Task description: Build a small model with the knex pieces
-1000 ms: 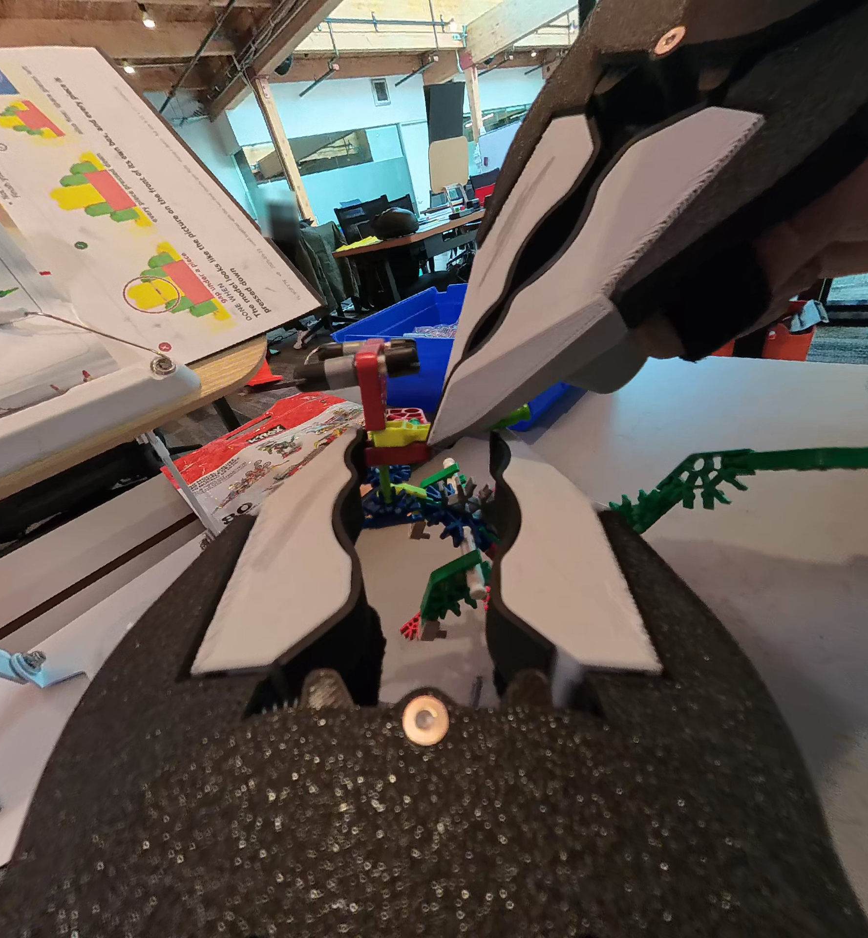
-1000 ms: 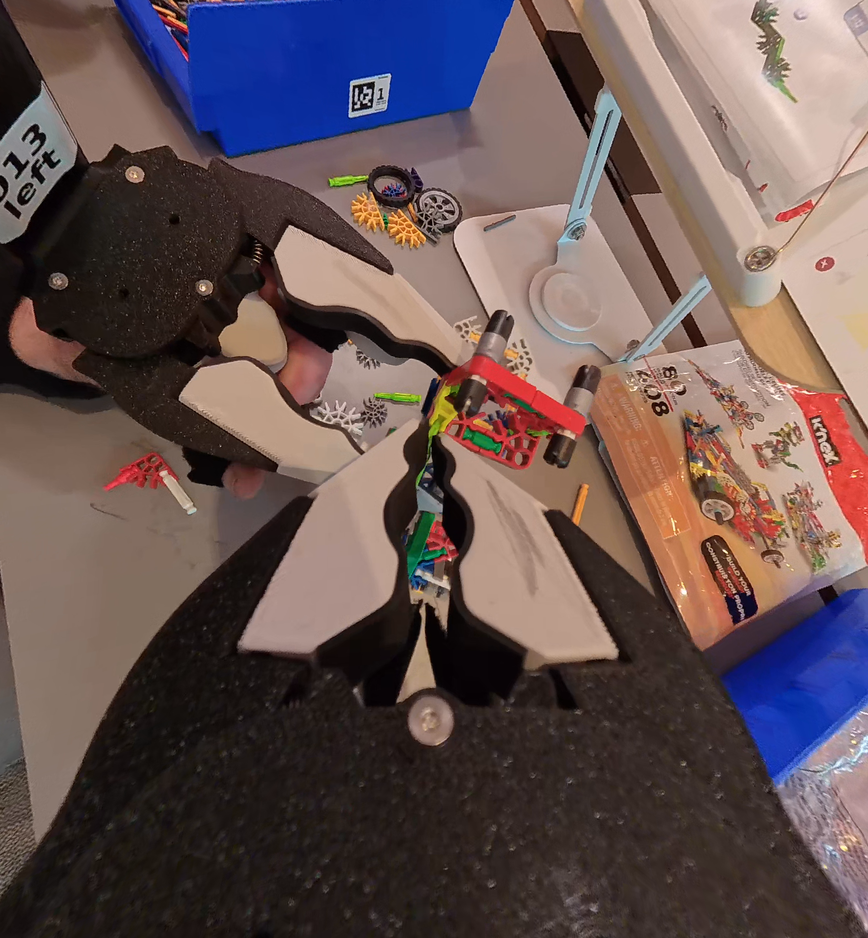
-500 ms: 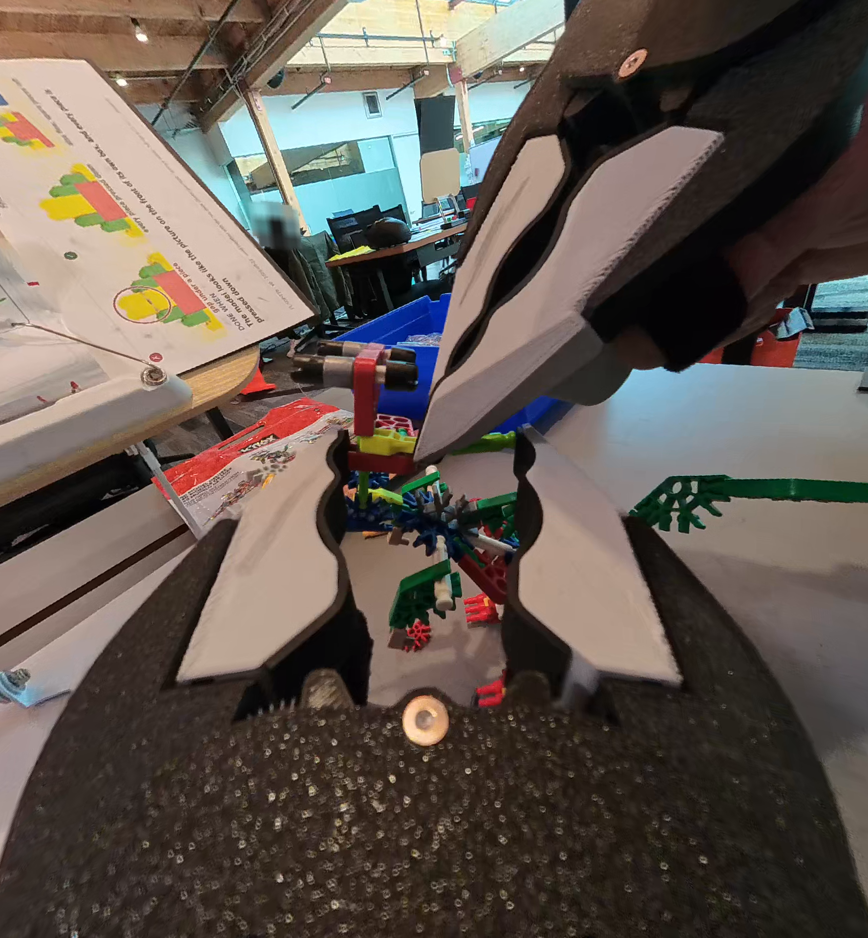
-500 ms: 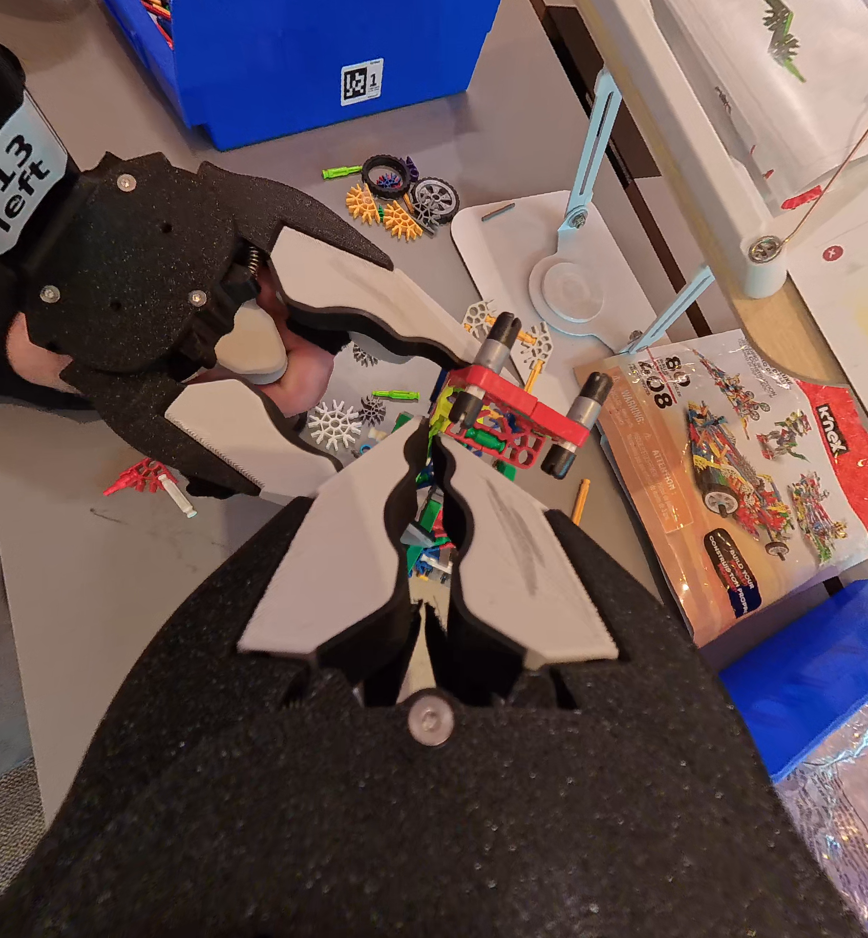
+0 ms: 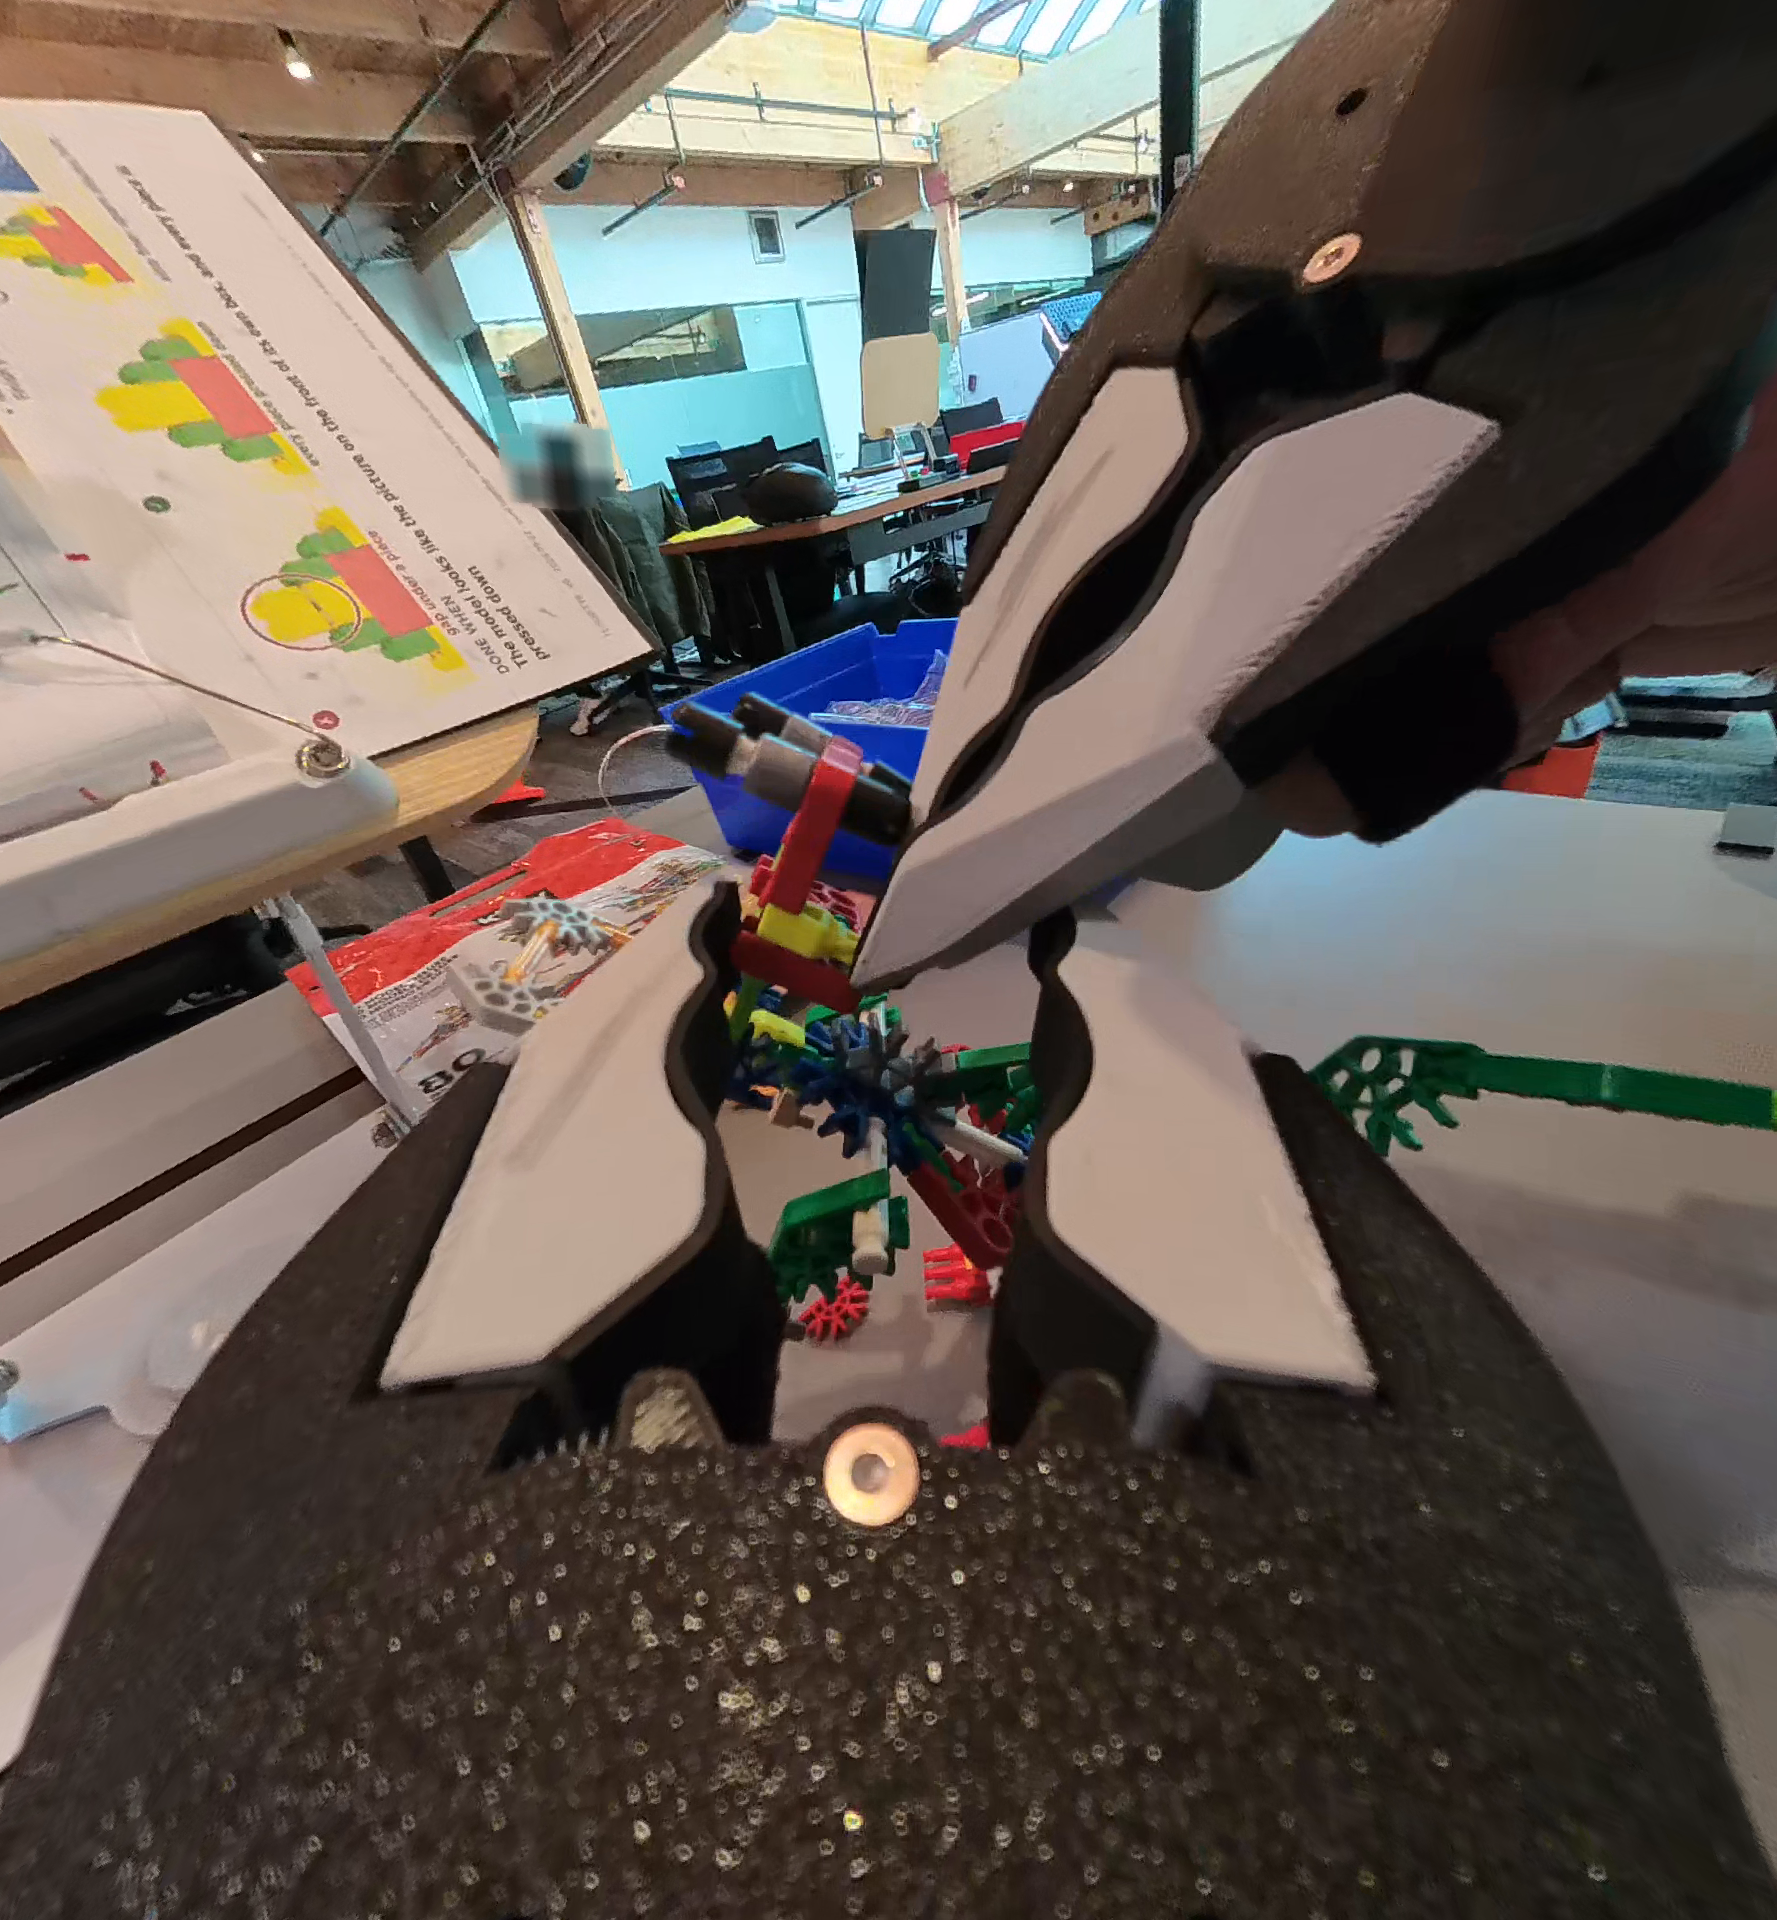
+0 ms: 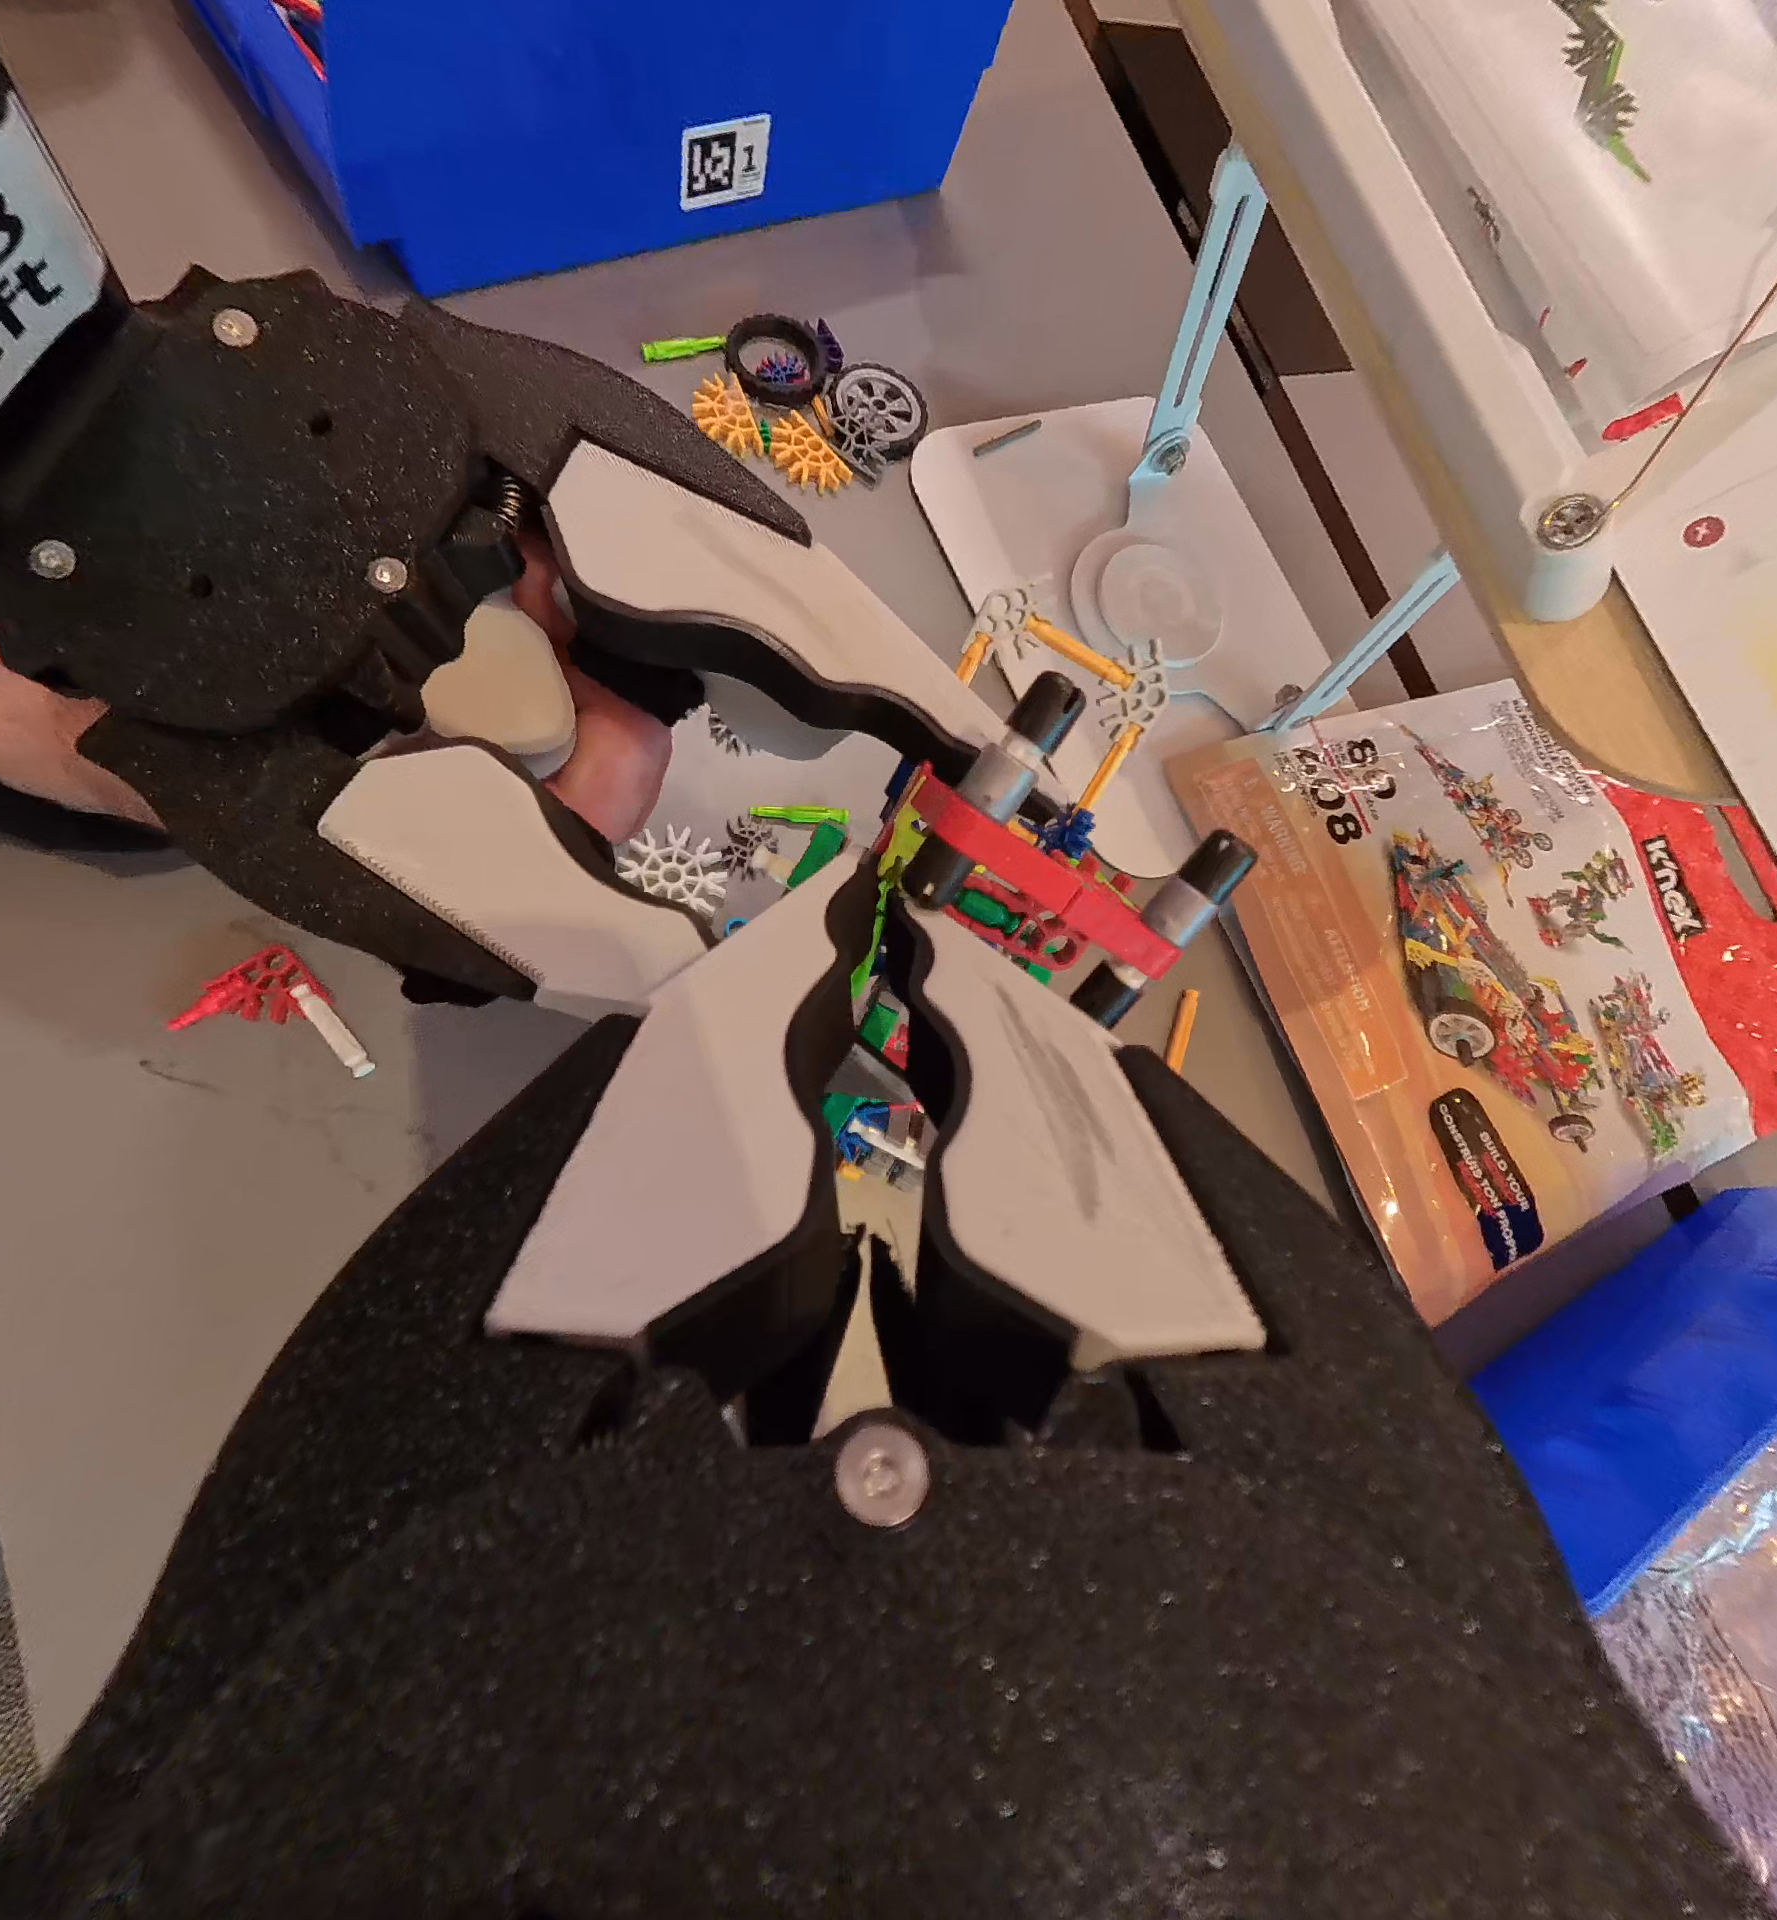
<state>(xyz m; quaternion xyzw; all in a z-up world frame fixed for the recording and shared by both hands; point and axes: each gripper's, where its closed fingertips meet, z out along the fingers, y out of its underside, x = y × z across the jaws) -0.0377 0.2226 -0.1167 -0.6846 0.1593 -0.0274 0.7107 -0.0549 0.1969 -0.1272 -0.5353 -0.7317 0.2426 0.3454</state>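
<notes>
A small toy model of red, yellow and green snap-together pieces carries two black-and-grey cylinders. My right gripper is shut on its yellow-green end and holds it above the grey table. In the left wrist view the right gripper comes in from the upper right with the model at its tip. My left gripper is open, its jaws spread on either side of the model. In the right wrist view the left gripper has its upper finger against a cylinder. Loose pieces lie beneath.
A blue bin stands behind. Wheels and orange gears lie near it. A printed parts bag lies right, under a stand holding instruction sheets. A red piece with a white rod lies left; a long green piece lies right. My left and right fingertips are right by each other.
My left gripper's jaws have spread wider. The model has tilted in the right gripper's hold, and both grippers have shifted slightly around it.
</notes>
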